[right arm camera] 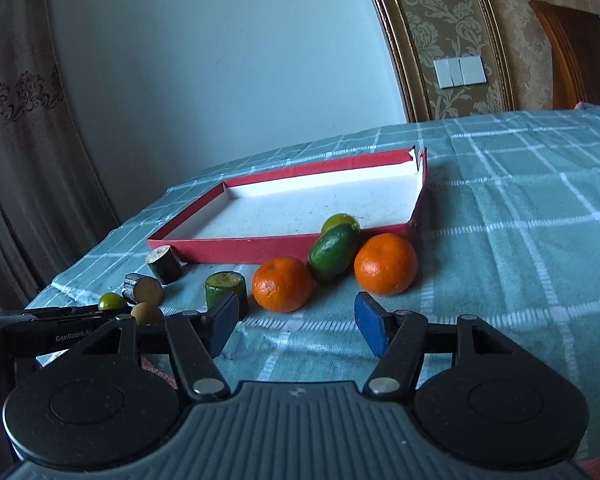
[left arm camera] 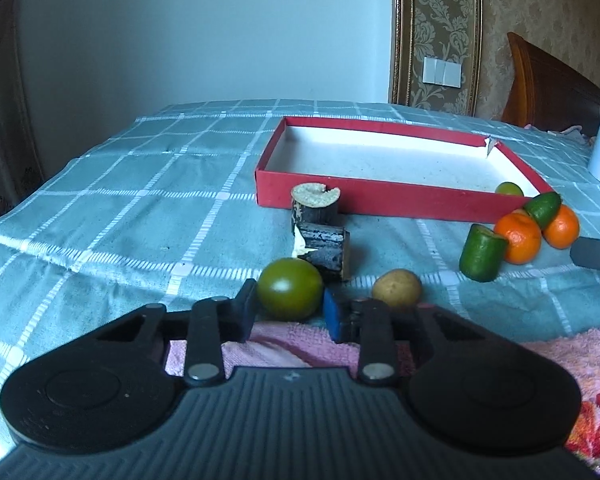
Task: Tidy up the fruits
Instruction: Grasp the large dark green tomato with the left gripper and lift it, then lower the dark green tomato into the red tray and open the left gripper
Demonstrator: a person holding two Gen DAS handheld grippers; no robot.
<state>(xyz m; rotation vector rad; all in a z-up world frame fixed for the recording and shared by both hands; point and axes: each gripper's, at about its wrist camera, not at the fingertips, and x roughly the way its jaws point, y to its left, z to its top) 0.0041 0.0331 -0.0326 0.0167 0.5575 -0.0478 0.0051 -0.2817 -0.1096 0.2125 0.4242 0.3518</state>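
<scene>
The left gripper point(left arm camera: 290, 308) is clamped on a round green fruit point(left arm camera: 290, 288), its blue pads pressed against the fruit's two sides on the checked teal cloth point(left arm camera: 120, 208) covering the tabletop. Just right of its right finger lies a small tan fruit point(left arm camera: 396, 288); directly ahead stand two dark cut stalk pieces point(left arm camera: 320, 236), and beyond them the red box lid point(left arm camera: 380, 200) with a white floor.

The right gripper point(right arm camera: 296, 324) hovers with its jaws apart and nothing between them. Just ahead of it sit two tangerines, one point(right arm camera: 282, 284) towards its left finger and one point(right arm camera: 386, 264) towards its right, with a whole green fruit point(right arm camera: 334, 254) leaning between them against the lid's red wall. A cut green piece point(right arm camera: 225, 286) stands just beyond the left fingertip. One yellow-green fruit point(right arm camera: 340, 222) lies inside the lid at its near right corner. To the left, the other gripper's body carries white lettering "GenRobot.AI" point(right arm camera: 75, 336).
</scene>
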